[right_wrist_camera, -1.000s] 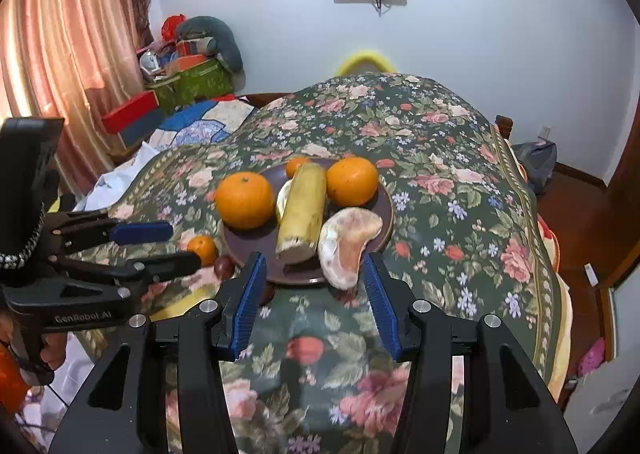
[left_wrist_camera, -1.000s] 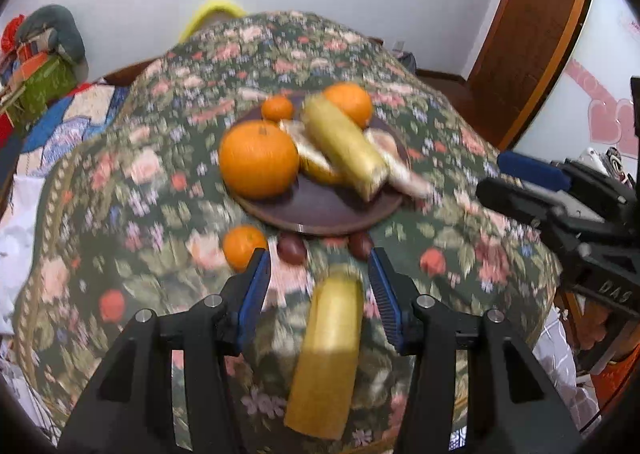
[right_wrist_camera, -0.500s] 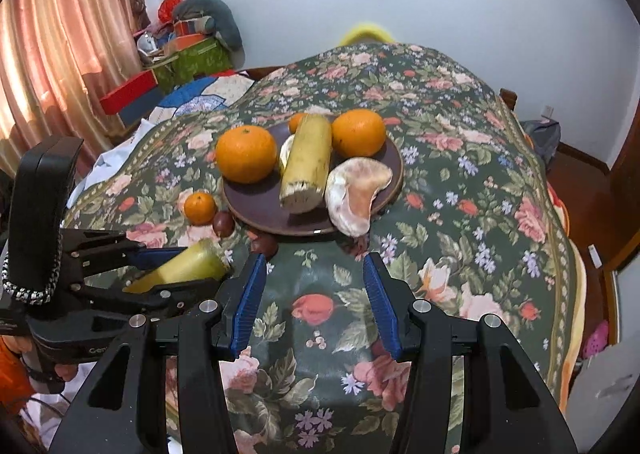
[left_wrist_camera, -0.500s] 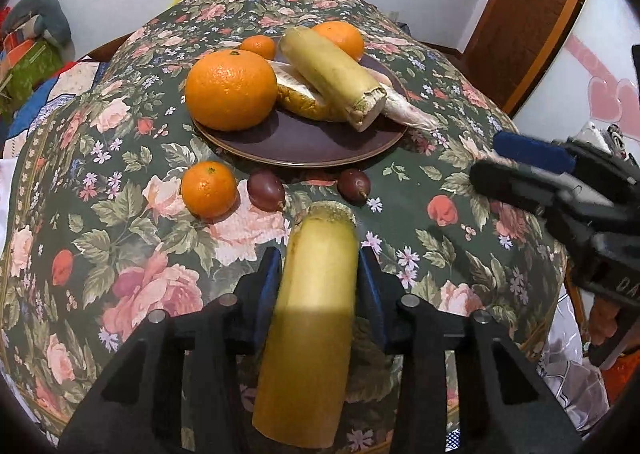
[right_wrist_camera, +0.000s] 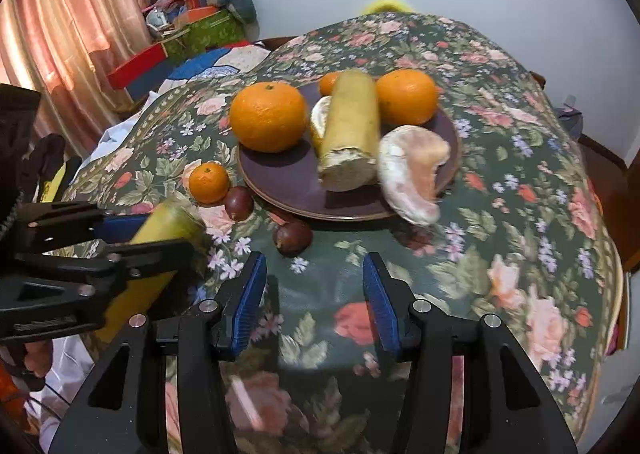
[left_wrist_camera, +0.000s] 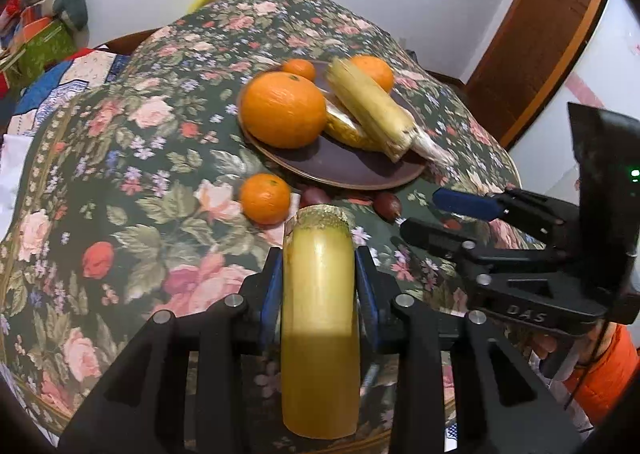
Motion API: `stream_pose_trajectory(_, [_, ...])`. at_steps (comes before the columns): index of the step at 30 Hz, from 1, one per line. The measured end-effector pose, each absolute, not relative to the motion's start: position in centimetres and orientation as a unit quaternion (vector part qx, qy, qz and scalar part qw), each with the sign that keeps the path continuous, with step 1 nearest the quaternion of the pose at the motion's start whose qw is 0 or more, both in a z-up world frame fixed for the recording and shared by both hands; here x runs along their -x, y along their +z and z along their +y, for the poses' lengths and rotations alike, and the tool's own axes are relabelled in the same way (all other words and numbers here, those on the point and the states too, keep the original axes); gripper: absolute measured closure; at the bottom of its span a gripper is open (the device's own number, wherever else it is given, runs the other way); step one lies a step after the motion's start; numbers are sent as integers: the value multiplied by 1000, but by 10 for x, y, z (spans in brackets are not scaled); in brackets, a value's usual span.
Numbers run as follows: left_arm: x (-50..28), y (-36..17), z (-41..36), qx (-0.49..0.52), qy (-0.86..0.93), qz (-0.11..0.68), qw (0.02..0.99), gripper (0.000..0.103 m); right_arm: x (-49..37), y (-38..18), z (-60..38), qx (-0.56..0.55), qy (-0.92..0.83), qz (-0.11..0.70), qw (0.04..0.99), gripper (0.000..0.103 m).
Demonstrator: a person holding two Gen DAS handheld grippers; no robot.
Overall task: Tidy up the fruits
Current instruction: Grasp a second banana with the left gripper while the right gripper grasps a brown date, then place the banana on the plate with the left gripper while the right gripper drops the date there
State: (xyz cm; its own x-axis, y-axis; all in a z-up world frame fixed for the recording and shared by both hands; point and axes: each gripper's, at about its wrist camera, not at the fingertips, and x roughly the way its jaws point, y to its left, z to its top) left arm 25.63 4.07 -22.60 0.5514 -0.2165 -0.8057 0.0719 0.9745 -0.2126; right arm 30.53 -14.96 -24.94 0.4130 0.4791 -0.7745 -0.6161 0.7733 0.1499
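My left gripper [left_wrist_camera: 318,286] is shut on a long yellow-green stalk piece [left_wrist_camera: 318,318] and holds it above the floral cloth; it also shows in the right wrist view [right_wrist_camera: 160,242]. A dark brown plate [left_wrist_camera: 344,165] carries a big orange [left_wrist_camera: 282,109], two more oranges, a second stalk piece [left_wrist_camera: 372,109] and a peeled pomelo segment [right_wrist_camera: 414,169]. A small orange [left_wrist_camera: 265,197] and two dark round fruits [right_wrist_camera: 292,238] lie on the cloth beside the plate. My right gripper [right_wrist_camera: 314,294] is open and empty, low over the cloth in front of the plate.
The round table wears a floral cloth [right_wrist_camera: 520,213]. Left of it are a quilt, boxes and a curtain [right_wrist_camera: 60,33]. A wooden door [left_wrist_camera: 540,33] stands at the right. The right gripper body [left_wrist_camera: 520,254] sits close to the right of my left gripper.
My left gripper closed on the stalk piece and lifted it. The right gripper moved closer and lower towards the cloth in front of the plate.
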Motion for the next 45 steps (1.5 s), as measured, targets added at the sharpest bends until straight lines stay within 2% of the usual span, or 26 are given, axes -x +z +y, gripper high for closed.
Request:
stream_pose_trajectory(6, [-254, -219, 52, 86, -73, 453, 884, 68, -312, -258, -135, 84, 337, 439, 829, 57])
stream_pose_trajectory(8, [-254, -218, 54, 88, -71, 451, 886, 68, -313, -259, -132, 88, 334, 436, 831, 62])
stream_pose_trajectory(13, [-256, -217, 54, 86, -70, 450, 886, 68, -318, -259, -130, 87, 338, 436, 830, 85])
stream_pose_trajectory(22, [-258, -195, 42, 79, -77, 430, 896, 68, -311, -248, -145, 80, 337, 419, 839, 87])
stream_pose_trajectory(36, [-286, -156, 17, 75, -92, 389, 914, 70, -327, -201, -190, 53, 311, 363, 877, 87])
stream_pose_trajectory(45, [-318, -163, 8, 65, -93, 395, 912, 70, -347, -198, -194, 43, 310, 354, 881, 87])
